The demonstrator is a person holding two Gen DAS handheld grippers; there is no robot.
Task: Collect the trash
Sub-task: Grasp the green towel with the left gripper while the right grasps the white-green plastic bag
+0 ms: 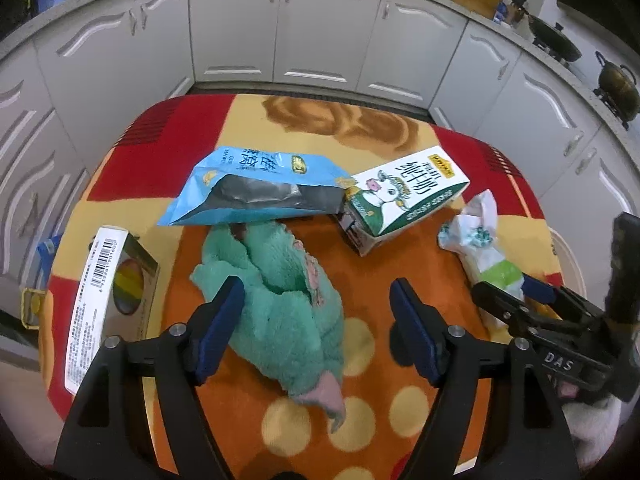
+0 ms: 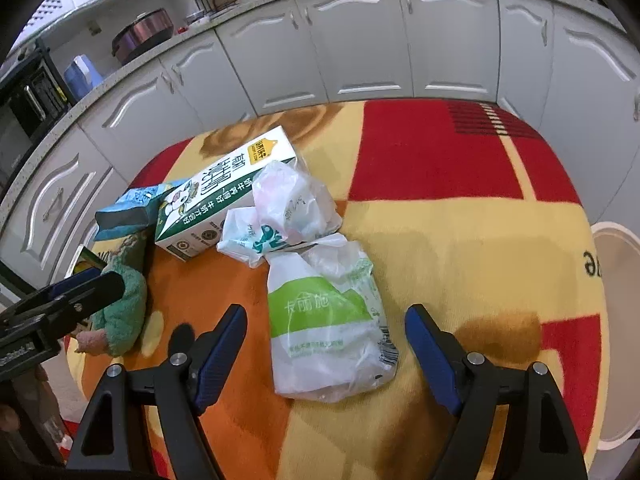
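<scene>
Trash lies on a table under a bright patterned blanket. A blue snack bag and a white-green milk carton lie side by side at the far end. My left gripper stands open over a fuzzy green cloth, which lies between its fingers. My right gripper is open astride a crumpled white-green plastic bag; its pads stand clear of the bag. A second knotted plastic bag leans on the milk carton.
A barcoded cardboard box lies at the table's left edge. A white bin stands off the table's right side. White kitchen cabinets curve around behind, with pots on the counter.
</scene>
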